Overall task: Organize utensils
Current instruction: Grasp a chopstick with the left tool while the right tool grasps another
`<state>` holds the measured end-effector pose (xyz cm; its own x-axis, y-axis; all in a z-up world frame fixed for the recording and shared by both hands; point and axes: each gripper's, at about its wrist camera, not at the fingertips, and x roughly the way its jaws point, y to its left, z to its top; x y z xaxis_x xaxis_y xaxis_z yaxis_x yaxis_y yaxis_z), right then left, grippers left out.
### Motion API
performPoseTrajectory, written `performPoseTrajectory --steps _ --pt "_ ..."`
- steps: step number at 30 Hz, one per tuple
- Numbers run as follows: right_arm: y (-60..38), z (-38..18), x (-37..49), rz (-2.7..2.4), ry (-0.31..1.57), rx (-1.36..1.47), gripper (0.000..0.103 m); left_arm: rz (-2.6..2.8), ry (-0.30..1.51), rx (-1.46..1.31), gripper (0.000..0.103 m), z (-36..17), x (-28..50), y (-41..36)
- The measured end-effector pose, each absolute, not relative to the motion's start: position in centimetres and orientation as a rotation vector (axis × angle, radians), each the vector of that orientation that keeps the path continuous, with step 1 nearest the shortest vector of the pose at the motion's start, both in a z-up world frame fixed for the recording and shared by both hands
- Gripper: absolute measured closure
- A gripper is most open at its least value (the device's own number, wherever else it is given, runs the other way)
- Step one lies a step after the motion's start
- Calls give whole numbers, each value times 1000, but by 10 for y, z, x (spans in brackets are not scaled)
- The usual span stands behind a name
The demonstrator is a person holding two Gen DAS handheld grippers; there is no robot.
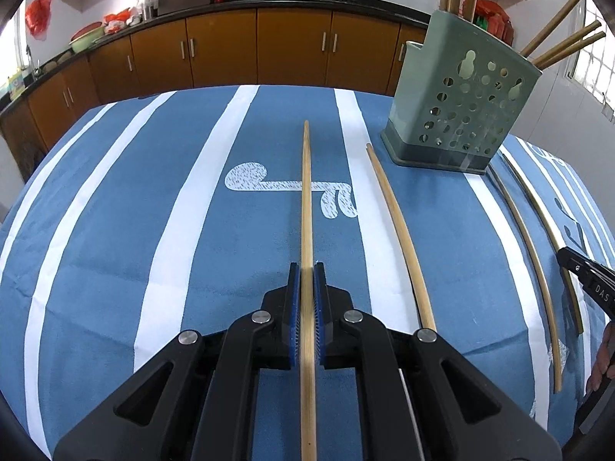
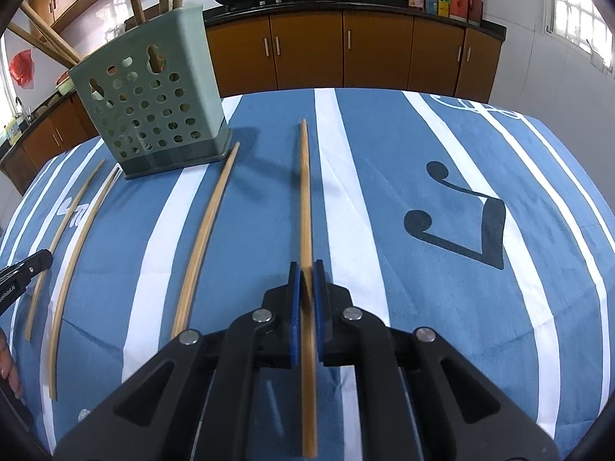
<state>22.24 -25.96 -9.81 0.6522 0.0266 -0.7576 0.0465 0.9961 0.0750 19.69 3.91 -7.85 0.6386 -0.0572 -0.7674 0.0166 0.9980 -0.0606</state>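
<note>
Two chopsticks were clamped, one per gripper: the left gripper [image 1: 306,269] pinched one chopstick [image 1: 306,192], the right gripper [image 2: 306,267] another [image 2: 305,192]. Two more [image 2: 207,230] lay on the striped cloth [image 2: 384,192], the green holder [image 2: 150,111] at ten o'clock.

Left claw [image 1: 306,269] clamped tight; right claw [image 2: 306,267] likewise (both angled downward).
</note>
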Motion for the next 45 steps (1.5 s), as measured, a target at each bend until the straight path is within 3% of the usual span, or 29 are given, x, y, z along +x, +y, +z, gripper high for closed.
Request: performPoseTrajectory --steps 40,45 --pt "-257 -99 223 -9 863 97 94 -39 878 -42 94 -78 197 38" --pt "-254 -99 219 -13 865 94 94 -52 878 -31 88 -78 194 35"
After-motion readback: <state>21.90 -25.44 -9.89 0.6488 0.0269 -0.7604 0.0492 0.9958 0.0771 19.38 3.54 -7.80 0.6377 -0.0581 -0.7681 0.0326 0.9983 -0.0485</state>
